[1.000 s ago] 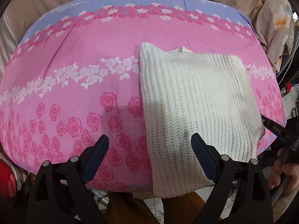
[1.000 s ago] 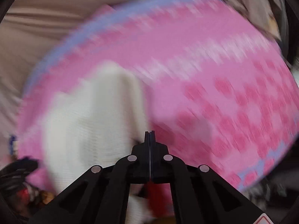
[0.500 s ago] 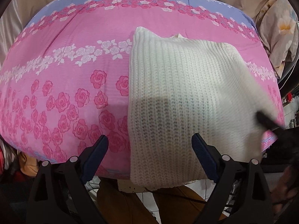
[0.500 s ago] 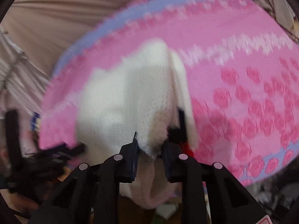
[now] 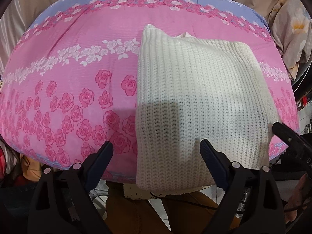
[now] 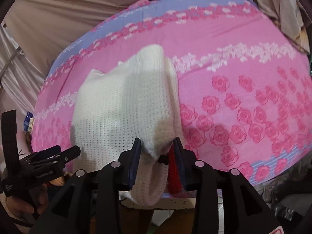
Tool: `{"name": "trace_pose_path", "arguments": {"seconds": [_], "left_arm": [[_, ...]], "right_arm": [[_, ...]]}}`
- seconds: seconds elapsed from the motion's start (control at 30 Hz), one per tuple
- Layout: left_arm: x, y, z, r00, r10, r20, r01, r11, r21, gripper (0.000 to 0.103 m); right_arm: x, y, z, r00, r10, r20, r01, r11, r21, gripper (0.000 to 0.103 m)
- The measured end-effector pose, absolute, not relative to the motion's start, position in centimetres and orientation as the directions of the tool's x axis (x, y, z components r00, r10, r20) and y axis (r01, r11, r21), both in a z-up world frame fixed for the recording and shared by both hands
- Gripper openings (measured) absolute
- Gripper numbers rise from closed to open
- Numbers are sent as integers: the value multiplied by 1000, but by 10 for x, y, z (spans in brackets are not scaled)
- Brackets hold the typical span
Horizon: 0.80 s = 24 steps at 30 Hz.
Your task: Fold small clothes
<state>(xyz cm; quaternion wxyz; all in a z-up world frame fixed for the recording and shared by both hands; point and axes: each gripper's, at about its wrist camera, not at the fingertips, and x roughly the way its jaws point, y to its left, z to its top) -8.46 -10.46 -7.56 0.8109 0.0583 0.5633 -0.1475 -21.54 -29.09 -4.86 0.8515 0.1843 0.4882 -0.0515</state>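
A white knitted sweater lies folded on a pink rose-print sheet, its near edge hanging over the table's front edge. My left gripper is open and empty, hovering over the sweater's near left part. In the right wrist view the sweater has its near right corner between the fingers of my right gripper, which is closed on the bunched knit. A red piece shows between the fingers beside the knit. The right gripper's finger shows at the sweater's right edge in the left view.
The sheet covers a table with a beige curtain behind. A floral cloth hangs at the far right. The left gripper shows at the lower left of the right view. Floor and cables lie below the front edge.
My right gripper went from shut and empty to closing on the sweater's near right corner. The left gripper stayed open and shifted slightly over the sweater.
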Motion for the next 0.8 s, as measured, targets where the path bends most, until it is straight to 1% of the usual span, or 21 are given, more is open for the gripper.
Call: {"name": "trace_pose_path", "arguments": {"seconds": [0.1, 0.2, 0.23, 0.27, 0.33, 0.37, 0.43, 0.47, 0.53, 0.57, 0.6, 0.67, 0.73, 0.8], "left_arm": [[-87, -107, -74, 330, -172, -928, 317, 946, -63, 88], [-87, -106, -74, 323, -170, -931, 319, 946, -62, 88], [-87, -107, -74, 322, -168, -931, 318, 946, -61, 88], [-87, -106, -74, 324, -169, -931, 318, 946, -61, 88], [-89, -105, -72, 334, -166, -928, 315, 947, -56, 88], [-89, -104, -72, 339, -164, -926, 311, 949, -54, 88], [-90, -102, -71, 345, -161, -925, 300, 952, -54, 88], [-90, -101, -72, 343, -161, -926, 294, 954, -57, 88], [-88, -98, -76, 324, -161, -932, 278, 958, -68, 88], [-88, -97, -78, 316, -162, -935, 272, 959, -75, 88], [-88, -96, -77, 312, -161, -936, 265, 961, -77, 88], [-88, -94, -75, 323, -164, -932, 265, 961, -78, 88], [-88, -92, -75, 328, -162, -931, 257, 963, -78, 88], [-87, -92, -77, 317, -163, -934, 256, 963, -81, 88]], "right_arm": [[-205, -291, -56, 494, 63, -867, 255, 943, 213, 45], [-193, -297, -74, 449, 102, -887, 283, 926, 250, 46], [-189, -298, -72, 462, 117, -879, 286, 919, 273, 36], [-188, -297, -65, 487, 131, -864, 272, 917, 292, 21], [-191, -296, -40, 572, 153, -806, 224, 916, 333, 19], [-195, -295, -22, 633, 163, -756, 186, 917, 353, 19], [-196, -298, -13, 663, 148, -733, 180, 920, 349, 19], [-194, -303, -21, 648, 137, -749, 196, 921, 337, 19], [-181, -315, -71, 506, 114, -855, 265, 923, 280, 19], [-181, -319, -88, 463, 112, -879, 295, 916, 271, 21], [-187, -323, -92, 477, 136, -868, 315, 896, 313, 22], [-196, -325, -79, 511, 162, -844, 324, 873, 364, 31], [-204, -320, -61, 524, 150, -839, 309, 884, 351, 32], [-212, -313, -52, 517, 161, -841, 284, 894, 346, 36]]}}
